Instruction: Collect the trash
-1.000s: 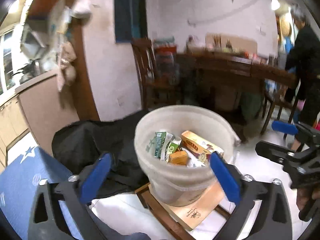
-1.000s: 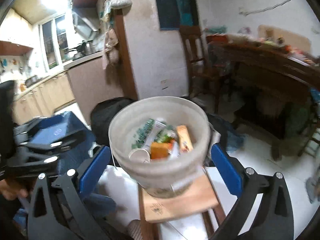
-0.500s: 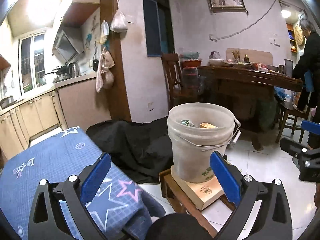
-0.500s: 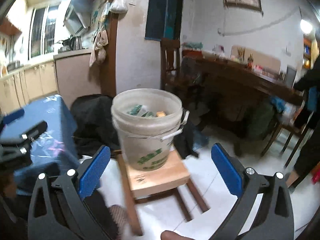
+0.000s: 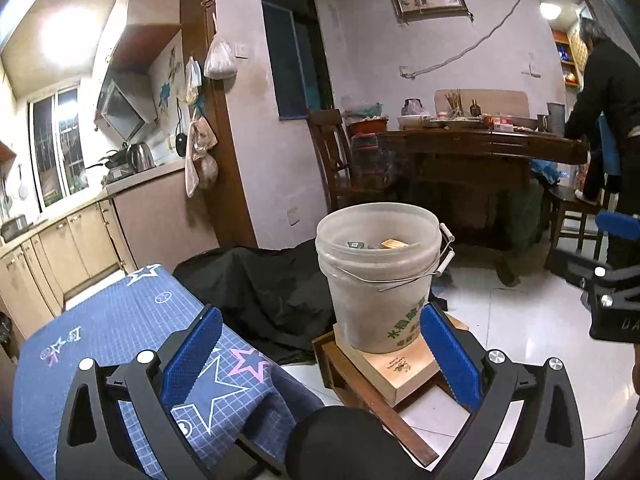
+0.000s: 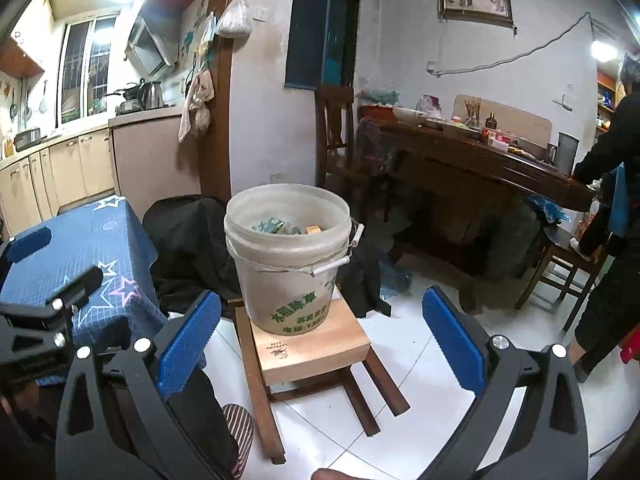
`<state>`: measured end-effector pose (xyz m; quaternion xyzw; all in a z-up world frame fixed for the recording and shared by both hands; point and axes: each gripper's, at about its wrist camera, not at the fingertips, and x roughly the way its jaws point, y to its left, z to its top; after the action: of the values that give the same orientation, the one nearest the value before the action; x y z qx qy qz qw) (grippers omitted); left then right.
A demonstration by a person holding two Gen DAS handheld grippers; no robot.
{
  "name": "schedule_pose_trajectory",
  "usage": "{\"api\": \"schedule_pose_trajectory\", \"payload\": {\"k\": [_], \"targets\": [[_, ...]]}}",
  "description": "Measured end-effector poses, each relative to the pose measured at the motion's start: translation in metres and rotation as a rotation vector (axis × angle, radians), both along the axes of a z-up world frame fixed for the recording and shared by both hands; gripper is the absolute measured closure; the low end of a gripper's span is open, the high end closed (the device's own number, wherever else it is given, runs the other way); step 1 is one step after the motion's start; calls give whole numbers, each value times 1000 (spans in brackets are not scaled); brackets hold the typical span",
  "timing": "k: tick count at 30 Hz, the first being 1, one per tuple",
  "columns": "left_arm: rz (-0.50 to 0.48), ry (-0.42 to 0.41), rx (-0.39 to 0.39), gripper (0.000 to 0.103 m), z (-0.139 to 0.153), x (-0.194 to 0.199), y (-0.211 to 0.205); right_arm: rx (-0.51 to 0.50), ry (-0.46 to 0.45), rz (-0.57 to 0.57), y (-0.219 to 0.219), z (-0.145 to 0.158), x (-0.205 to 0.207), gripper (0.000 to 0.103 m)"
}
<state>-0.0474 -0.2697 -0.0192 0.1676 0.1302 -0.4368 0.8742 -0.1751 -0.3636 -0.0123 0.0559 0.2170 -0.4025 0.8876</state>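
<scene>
Trash [image 5: 376, 245] lies inside the bucket [image 5: 380, 280], which stands on a board [image 6: 312, 344] atop the stool [image 6: 320, 380], its cartons just visible below the rim. Both grippers have pulled back and up from over the bucket within the last second. Left gripper [image 5: 320, 356] and right gripper [image 6: 320, 336]: jaws wide apart, holding nothing. Judgement: the deposit is complete; either collection is finished or another item comes next.

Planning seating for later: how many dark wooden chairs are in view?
2. One tall-backed dark wooden chair stands against the wall left of the long dark wooden table; another sits at the table's right end, beside the standing person. Others may be hidden.
</scene>
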Motion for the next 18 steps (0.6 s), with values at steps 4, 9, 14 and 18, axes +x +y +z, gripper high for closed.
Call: {"api": "schedule_pose_trajectory", "payload": {"k": [4,9,14,18], "targets": [[10,-4,0,4,4,0,-4,-10,-1,2,-1,2,4,5],[54,31,-32,4,11,11,-4,-21,-9,-1,-5,7,7,5],[101,28,-34,4,15,14,-12,-44,-18,11,-3,12,9,5],[140,67,-19,4,14,20,-21,-65,-10,26,-3,17,12,5]]}}
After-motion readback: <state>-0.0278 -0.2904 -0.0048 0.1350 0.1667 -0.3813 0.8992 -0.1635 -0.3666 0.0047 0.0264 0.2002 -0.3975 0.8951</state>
